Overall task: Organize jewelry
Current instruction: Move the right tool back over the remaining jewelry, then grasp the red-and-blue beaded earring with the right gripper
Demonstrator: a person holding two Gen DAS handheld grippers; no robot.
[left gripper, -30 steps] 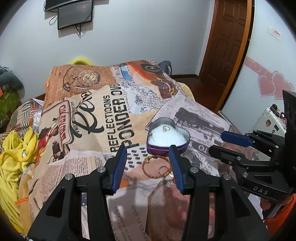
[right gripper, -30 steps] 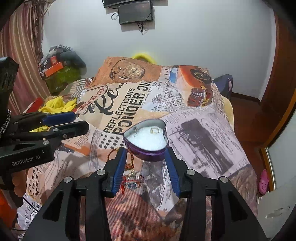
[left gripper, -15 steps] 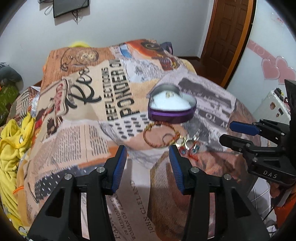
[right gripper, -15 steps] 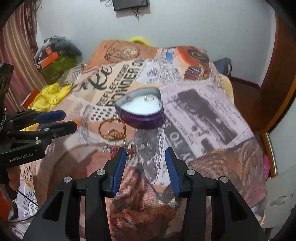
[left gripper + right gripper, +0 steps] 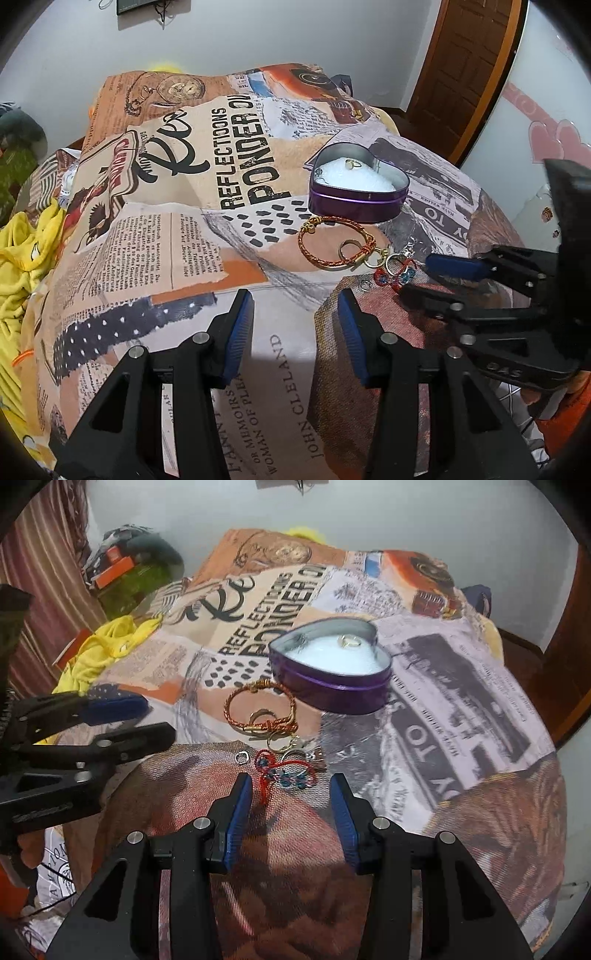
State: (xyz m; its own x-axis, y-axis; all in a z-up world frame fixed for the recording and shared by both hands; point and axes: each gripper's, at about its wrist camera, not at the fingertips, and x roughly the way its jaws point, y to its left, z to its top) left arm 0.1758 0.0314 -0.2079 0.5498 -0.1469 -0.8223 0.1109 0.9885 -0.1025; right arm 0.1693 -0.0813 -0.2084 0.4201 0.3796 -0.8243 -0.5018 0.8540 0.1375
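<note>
Both my claws, left claw (image 5: 295,321) and right claw (image 5: 291,801), gape empty; 1 gold ring (image 5: 349,641) sits in the purple heart-shaped tin (image 5: 332,690), while the braided orange bracelet (image 5: 258,709) and red beaded charm (image 5: 288,771) wait on the bed.

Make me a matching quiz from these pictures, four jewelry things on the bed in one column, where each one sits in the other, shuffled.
Things:
1. heart-shaped purple tin
2. gold ring
3. orange braided bracelet
4. red and blue beaded piece

Places:
A. on the bedspread, just ahead of the right tool
B. on the white padding inside the tin
C. on the bedspread, just in front of the tin
D. on the bedspread, farthest from both tools

Pairs: 1-D, 2-B, 3-C, 4-A
</note>
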